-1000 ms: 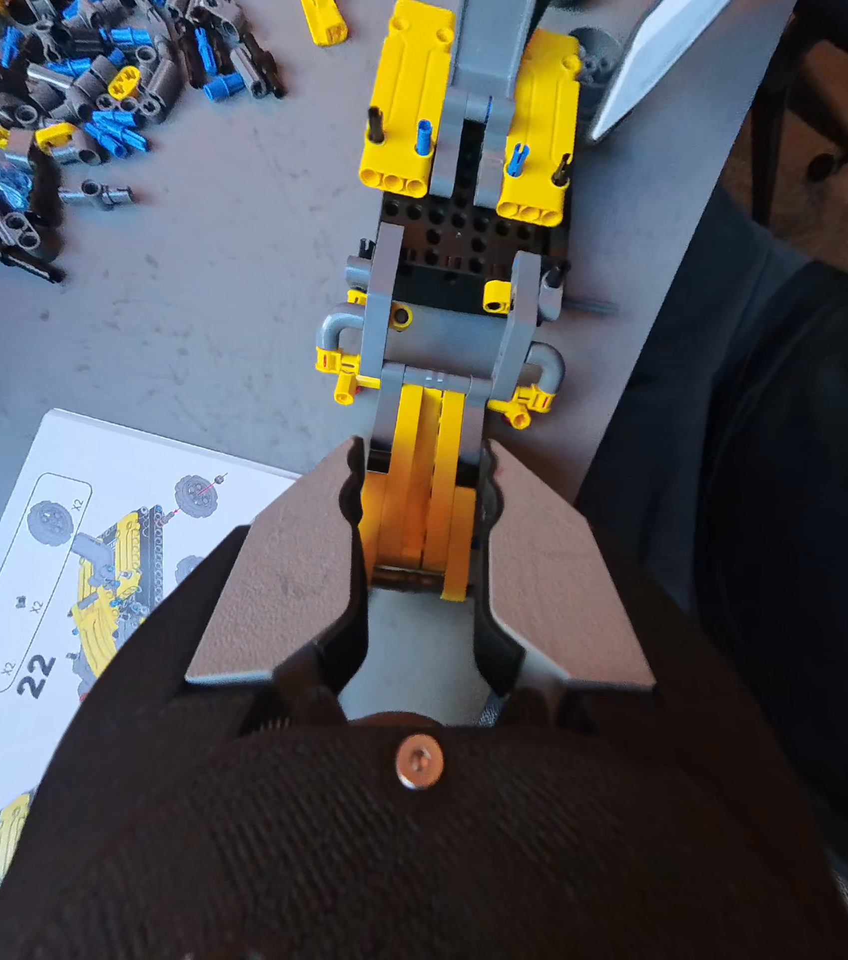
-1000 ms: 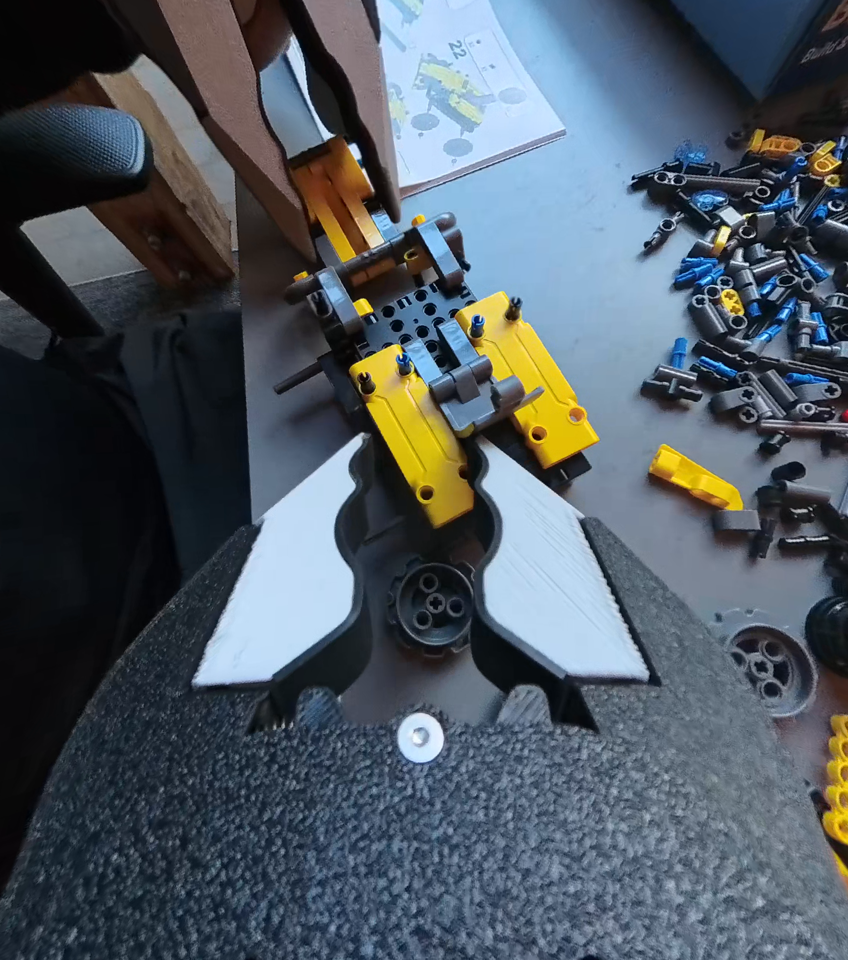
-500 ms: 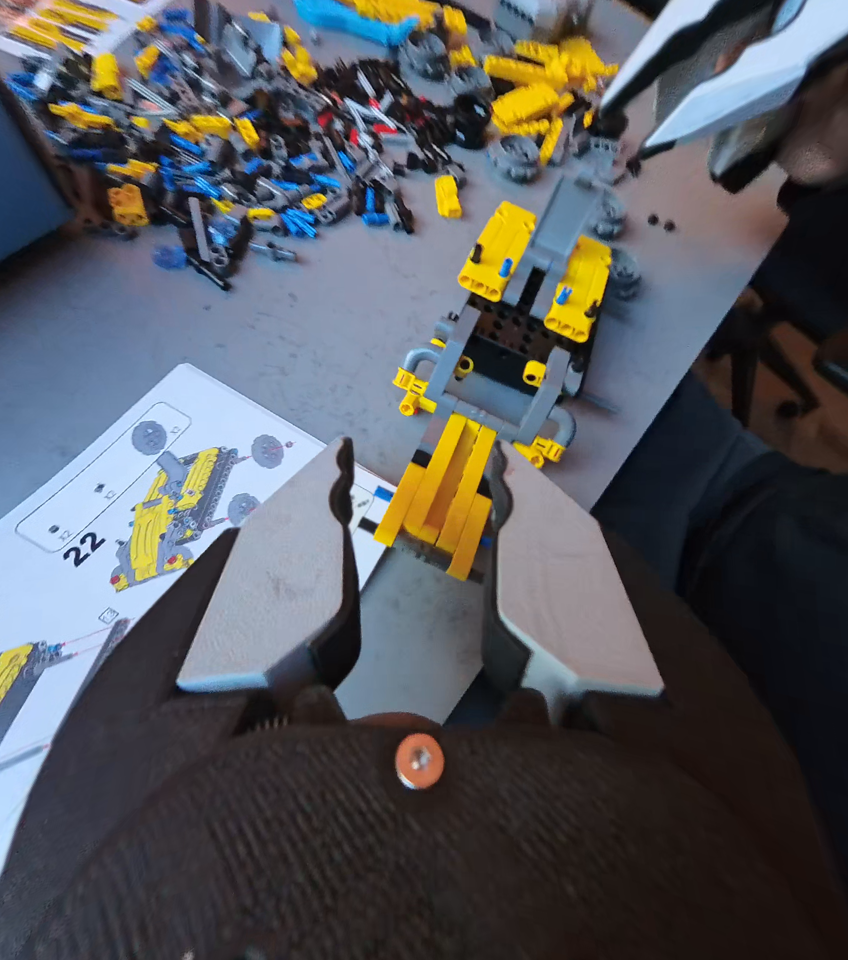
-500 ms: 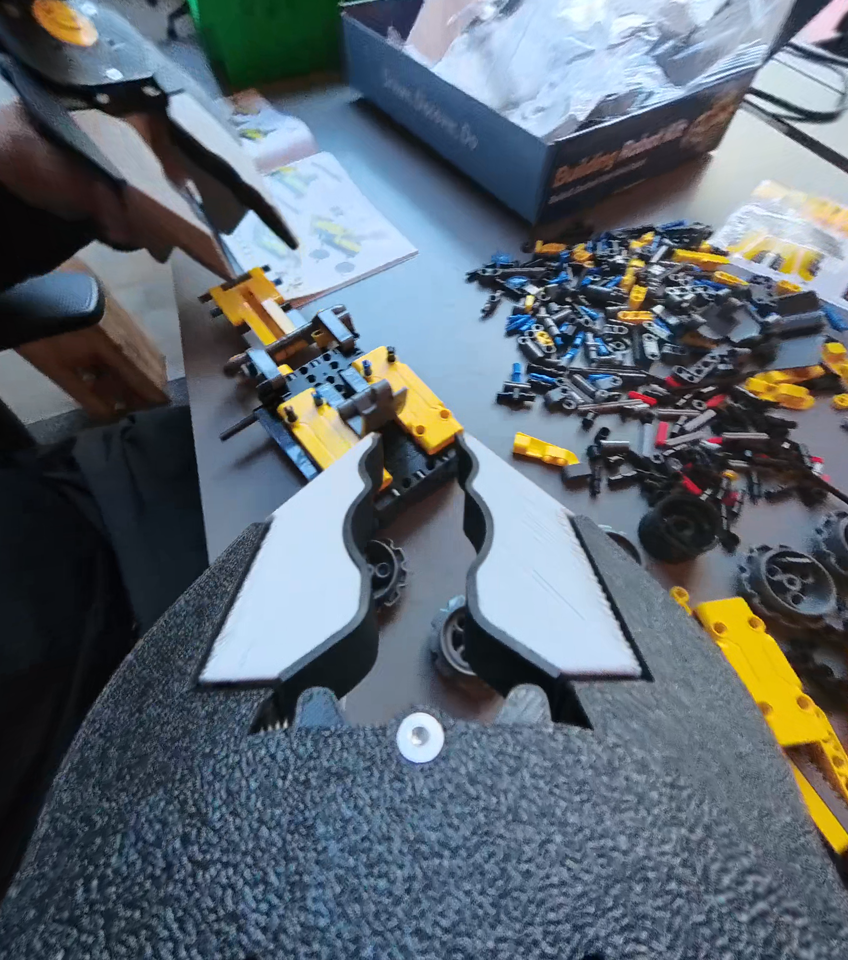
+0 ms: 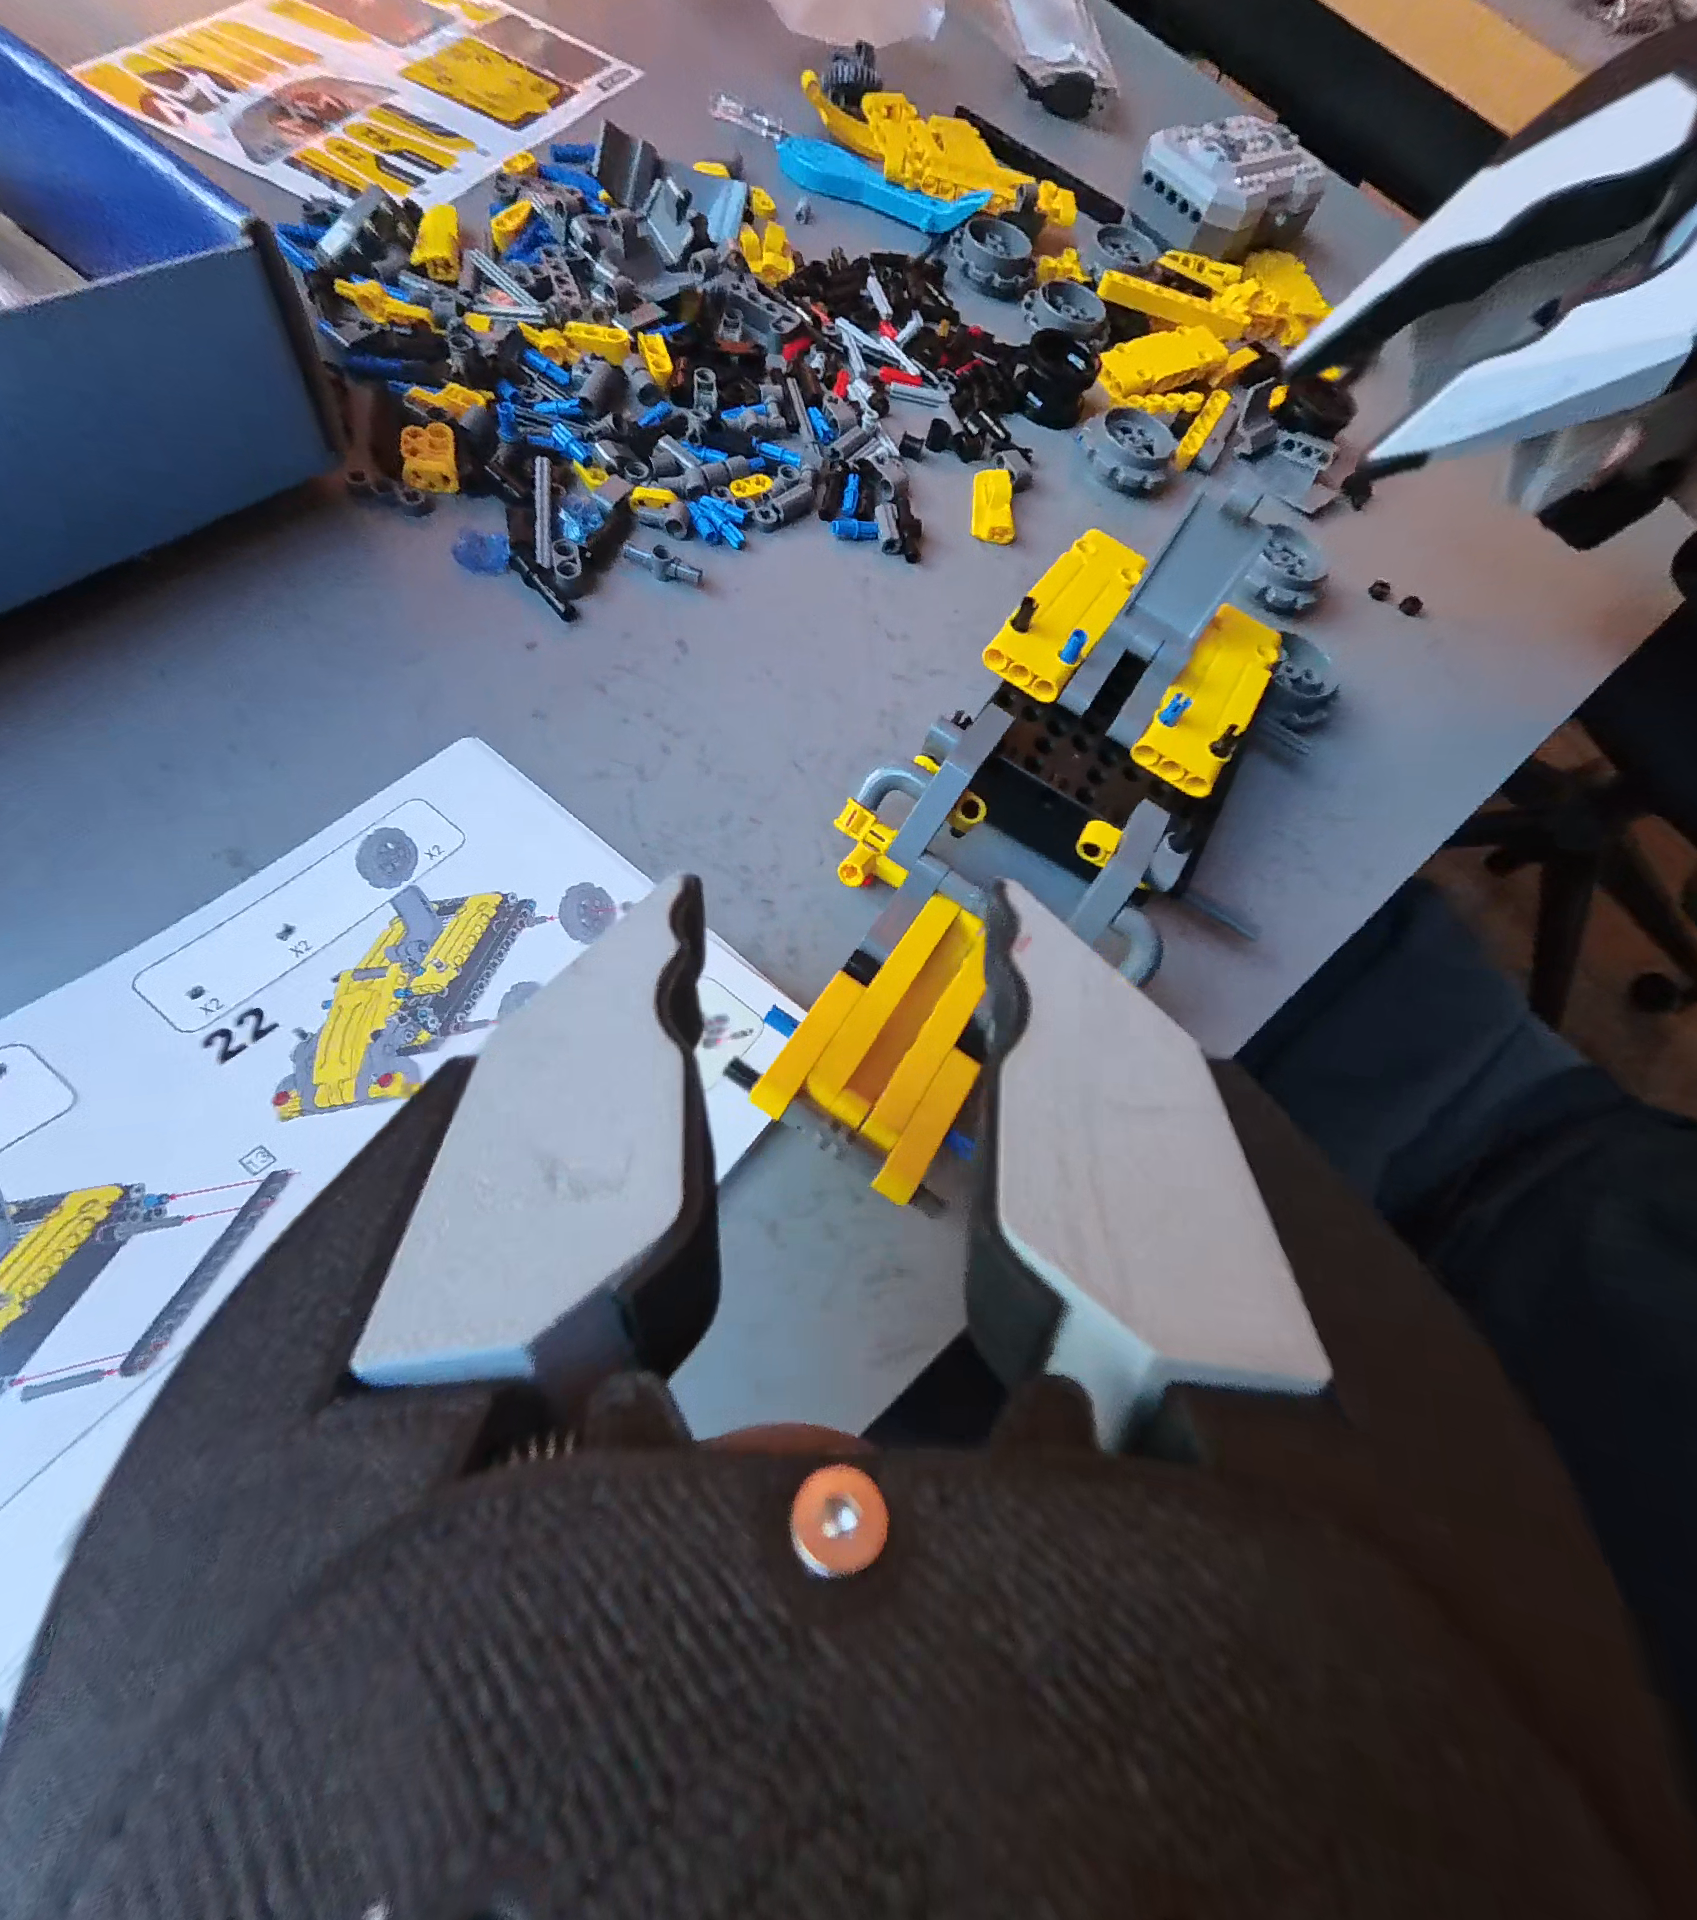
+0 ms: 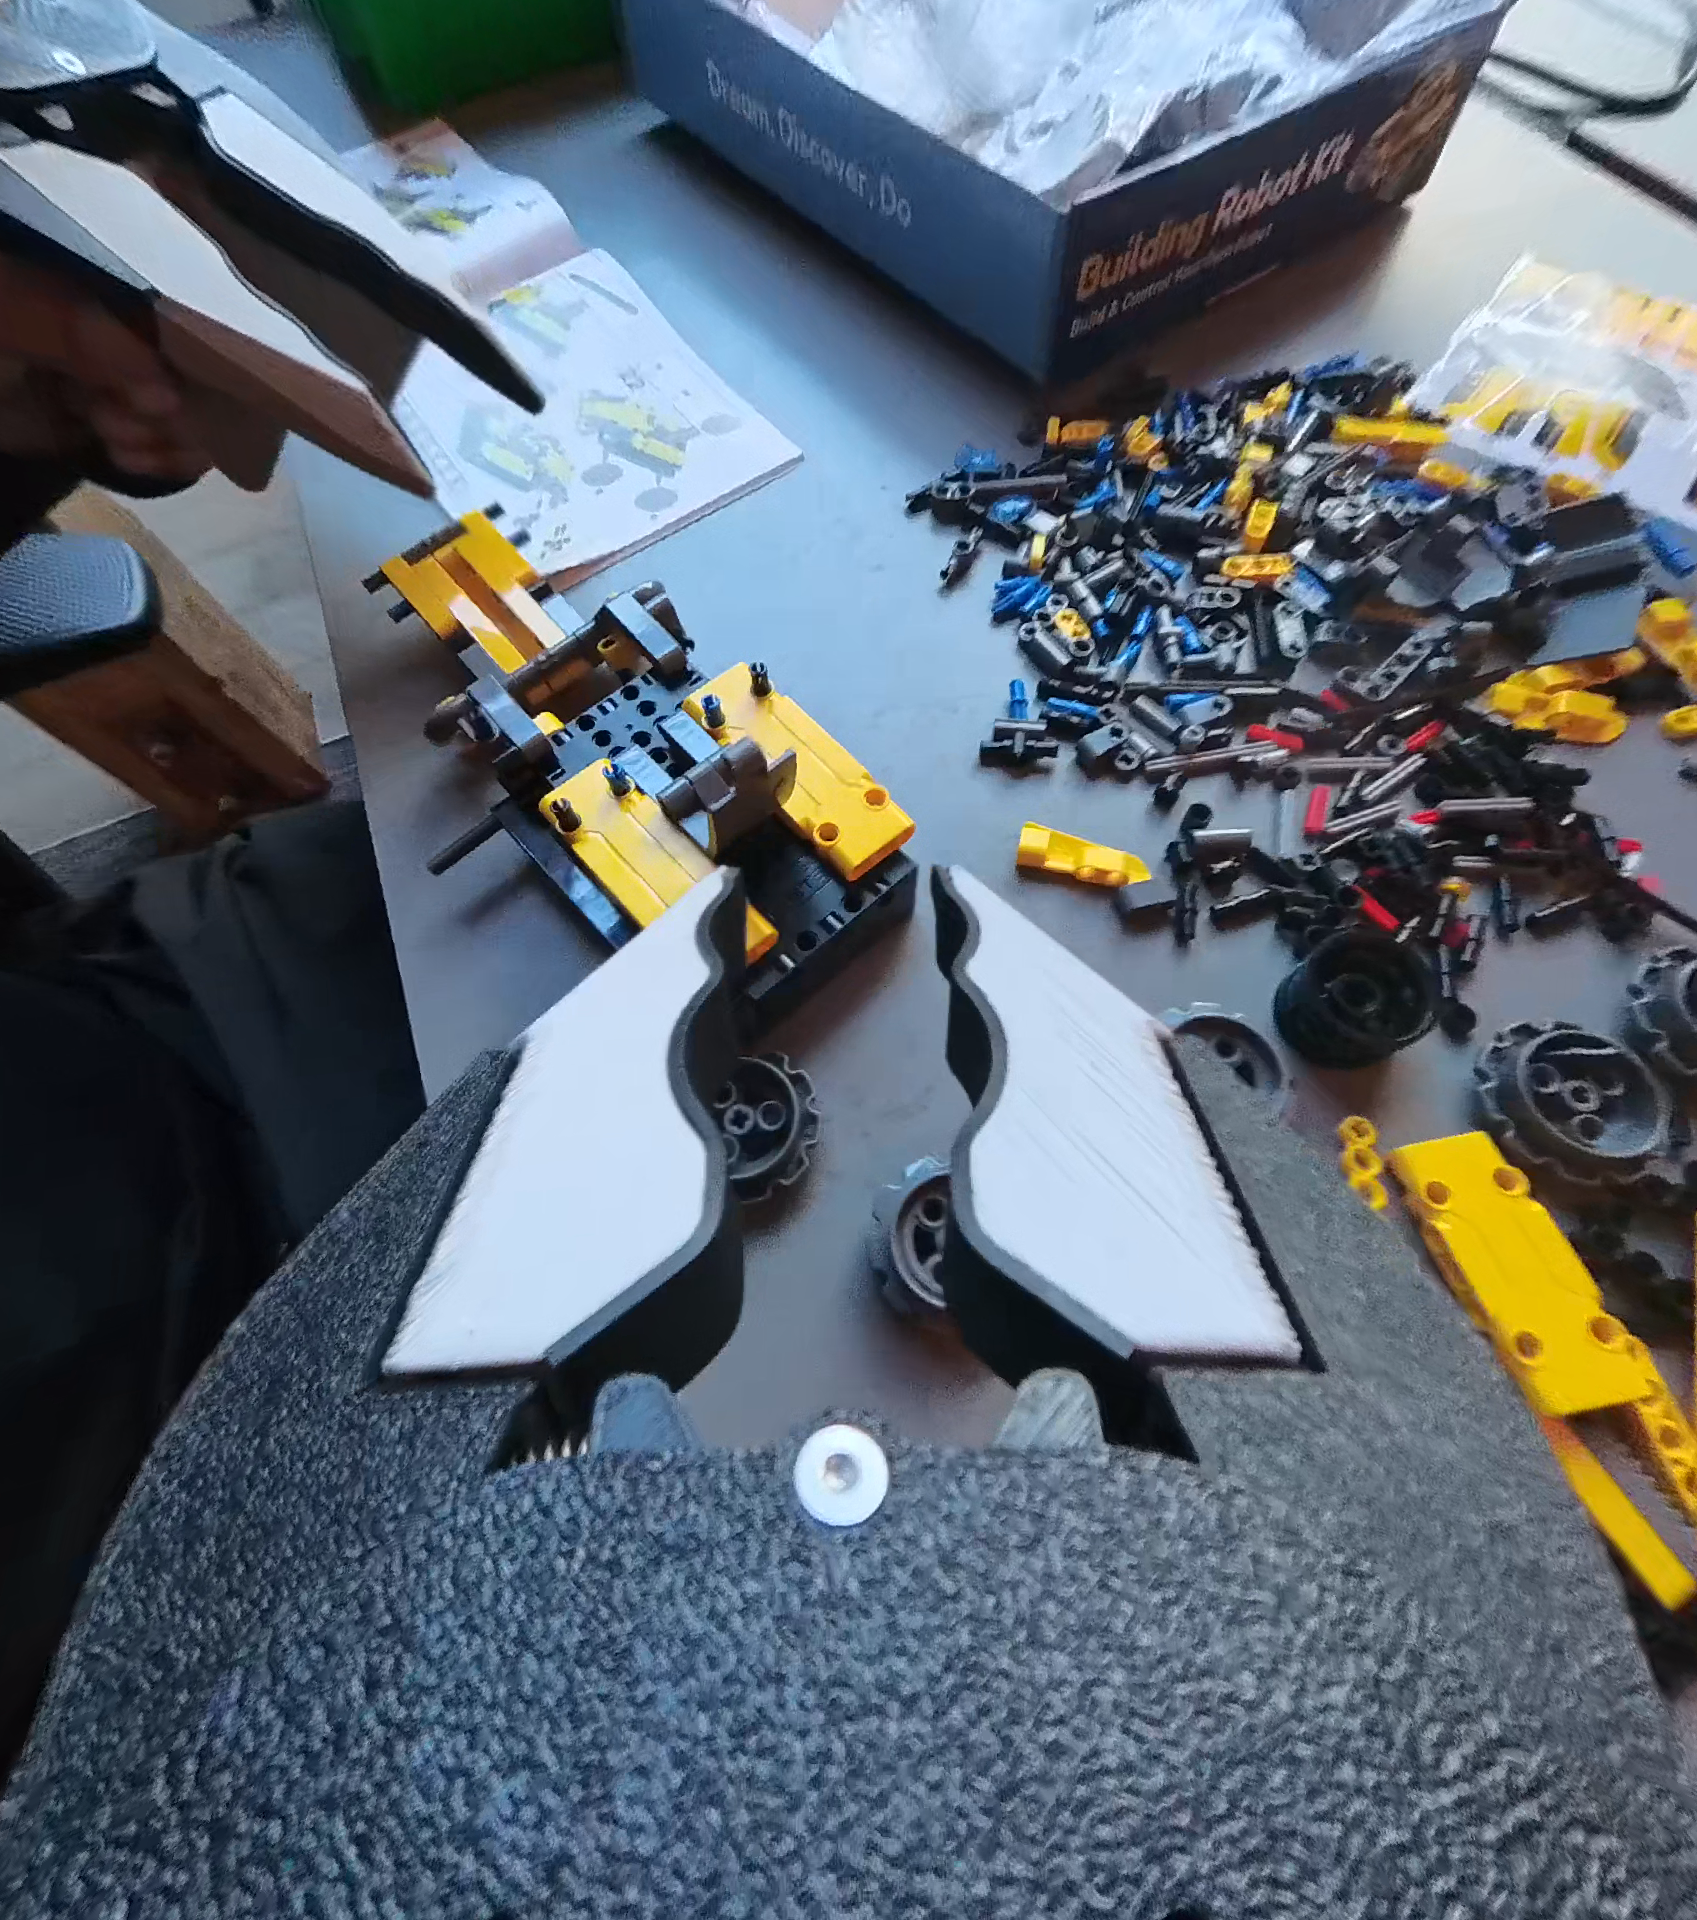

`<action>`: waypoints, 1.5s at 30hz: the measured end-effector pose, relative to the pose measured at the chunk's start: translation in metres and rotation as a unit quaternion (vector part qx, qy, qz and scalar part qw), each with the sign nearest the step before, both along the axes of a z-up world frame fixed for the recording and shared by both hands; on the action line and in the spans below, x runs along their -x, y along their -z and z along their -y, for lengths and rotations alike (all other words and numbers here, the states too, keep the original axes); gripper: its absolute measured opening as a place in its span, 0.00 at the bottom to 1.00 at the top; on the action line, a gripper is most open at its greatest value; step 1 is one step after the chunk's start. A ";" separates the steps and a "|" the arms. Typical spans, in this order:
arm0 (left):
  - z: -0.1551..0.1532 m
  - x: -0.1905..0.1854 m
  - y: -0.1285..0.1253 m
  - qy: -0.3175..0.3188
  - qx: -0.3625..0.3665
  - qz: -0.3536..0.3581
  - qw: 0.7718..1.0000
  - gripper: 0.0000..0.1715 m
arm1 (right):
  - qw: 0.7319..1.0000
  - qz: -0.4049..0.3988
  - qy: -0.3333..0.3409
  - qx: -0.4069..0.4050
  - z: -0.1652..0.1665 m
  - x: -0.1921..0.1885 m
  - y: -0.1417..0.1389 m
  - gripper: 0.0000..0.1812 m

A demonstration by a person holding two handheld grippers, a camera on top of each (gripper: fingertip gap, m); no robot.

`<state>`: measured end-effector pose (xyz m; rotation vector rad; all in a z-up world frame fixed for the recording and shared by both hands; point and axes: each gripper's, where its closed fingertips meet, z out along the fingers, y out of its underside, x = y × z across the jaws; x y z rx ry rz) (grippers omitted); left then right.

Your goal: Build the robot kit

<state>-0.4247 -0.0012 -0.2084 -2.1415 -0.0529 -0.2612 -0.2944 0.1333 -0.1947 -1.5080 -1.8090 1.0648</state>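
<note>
Right wrist view alone shows wheels beneath its hand-held gripper, parted and empty.

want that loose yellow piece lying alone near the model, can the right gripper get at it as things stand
Probably yes. The right gripper is open and empty, and the loose yellow piece lies alone on bare table just ahead and to its right, apart from the model and the parts pile.

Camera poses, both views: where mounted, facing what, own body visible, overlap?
Left wrist view: on the left tool, looking down-forward at the model, booklet, parts pile; a dark-clothed leg at right.
Right wrist view: on the right tool, facing the model from its opposite end; leg at left.
Shared: model, pile, booklet, box, each other's tool.
</note>
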 end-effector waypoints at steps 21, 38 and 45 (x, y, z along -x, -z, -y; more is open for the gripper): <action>-0.038 -0.011 -0.019 0.044 -0.002 -0.042 0.998 0.32 | 0.999 -0.044 0.014 0.021 -0.014 0.001 -0.022 0.17; -0.080 -0.001 -0.048 0.055 -0.053 -0.038 0.996 0.36 | 0.994 -0.024 0.076 -0.073 -0.047 0.033 -0.011 0.03; -0.072 0.007 -0.034 0.055 -0.018 -0.045 0.997 0.30 | 0.995 -0.026 0.080 -0.055 -0.047 0.049 -0.006 0.11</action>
